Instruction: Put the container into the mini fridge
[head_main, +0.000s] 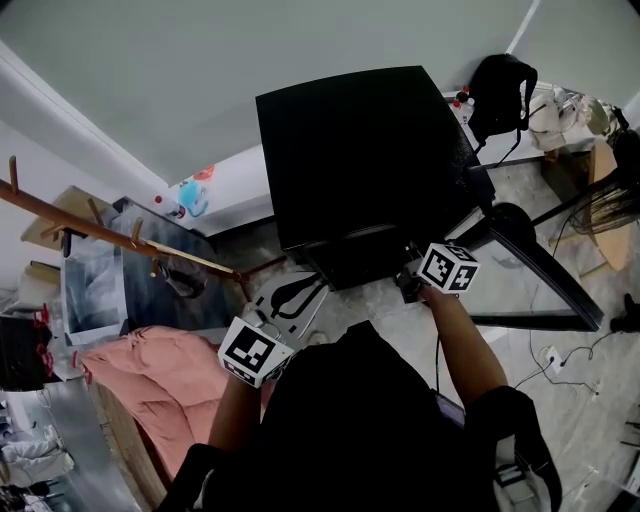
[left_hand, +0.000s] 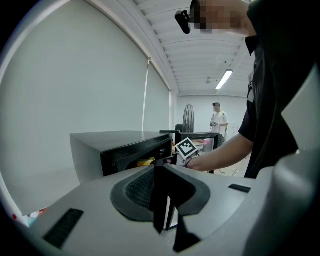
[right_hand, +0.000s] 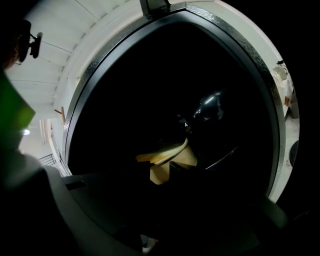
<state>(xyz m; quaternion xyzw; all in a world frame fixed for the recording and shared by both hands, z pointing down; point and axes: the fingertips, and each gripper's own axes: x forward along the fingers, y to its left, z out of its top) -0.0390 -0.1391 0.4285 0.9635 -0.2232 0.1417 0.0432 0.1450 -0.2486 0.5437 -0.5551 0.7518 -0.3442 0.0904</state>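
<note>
Ceiling strip light bright; fridge interior near-black; fisheye edges.

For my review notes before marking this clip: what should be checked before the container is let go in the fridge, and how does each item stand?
1. Door open: ok. The door stands swung wide beside the fridge.
2. Container inside: ok. The container is past the opening, in the dark interior.
3. Grip: ok. The right gripper has its jaws on the container.
4. Container set down on something: cannot tell, too dark.
5. Left gripper out of the way: ok. It is shut, empty and away from the fridge.
</note>
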